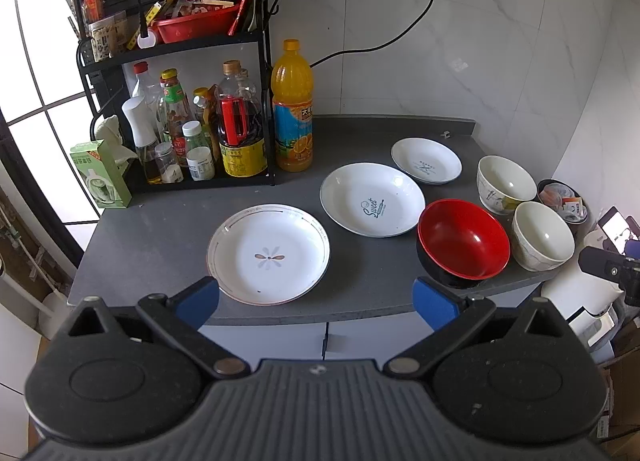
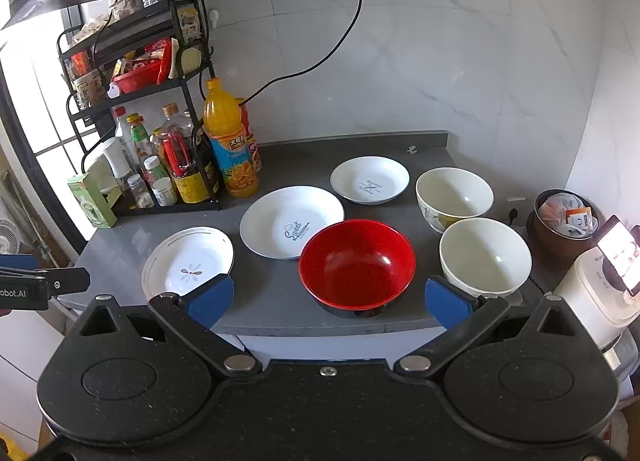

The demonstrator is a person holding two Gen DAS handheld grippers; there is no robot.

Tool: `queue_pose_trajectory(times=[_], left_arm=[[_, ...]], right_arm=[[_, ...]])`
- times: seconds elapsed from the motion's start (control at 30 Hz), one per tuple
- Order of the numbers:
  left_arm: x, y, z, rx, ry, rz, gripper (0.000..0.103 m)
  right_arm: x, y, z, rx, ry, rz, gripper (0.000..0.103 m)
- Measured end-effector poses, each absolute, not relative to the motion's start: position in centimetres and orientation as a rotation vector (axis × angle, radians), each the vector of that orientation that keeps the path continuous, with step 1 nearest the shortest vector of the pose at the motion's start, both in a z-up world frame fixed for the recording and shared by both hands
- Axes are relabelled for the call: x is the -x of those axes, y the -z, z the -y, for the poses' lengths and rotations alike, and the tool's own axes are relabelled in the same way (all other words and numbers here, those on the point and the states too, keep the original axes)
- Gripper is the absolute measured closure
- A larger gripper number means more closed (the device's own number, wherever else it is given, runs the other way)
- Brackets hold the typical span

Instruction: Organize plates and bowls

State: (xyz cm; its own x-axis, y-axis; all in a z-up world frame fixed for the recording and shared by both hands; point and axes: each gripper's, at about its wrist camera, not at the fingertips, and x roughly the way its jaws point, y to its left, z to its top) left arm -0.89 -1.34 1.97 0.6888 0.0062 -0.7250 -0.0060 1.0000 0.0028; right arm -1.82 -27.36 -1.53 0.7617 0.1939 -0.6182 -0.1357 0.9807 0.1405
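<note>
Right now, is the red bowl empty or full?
Empty: the red bowl stands upright, and its glossy inside shows only reflections.

White marble-look wall tiles (image 2: 440,61) rise behind the dark grey table (image 2: 272,301); a black rack (image 1: 256,61) stands far left beside a bright window (image 1: 36,61).

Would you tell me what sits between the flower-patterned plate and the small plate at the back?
The "Sweet" plate lies between the flower plate and the small plate, clearest in the right wrist view.
</note>
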Motion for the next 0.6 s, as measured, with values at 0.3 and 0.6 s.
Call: queue_pose_trajectory(times=[0.3, 0.6], left_arm=[[0.0, -2.0, 1.9, 0.003, -0.035, -0.805, 0.001], [-1.9, -1.7, 3.6, -0.002, -0.075, -0.809, 0.001]], right_arm=[[1.1, 2.2, 28.7, -0.151, -0.22, -0.663, 0.0], [-0.4, 2.7, 30.4, -0.117, -0.253, -0.68, 0.0]])
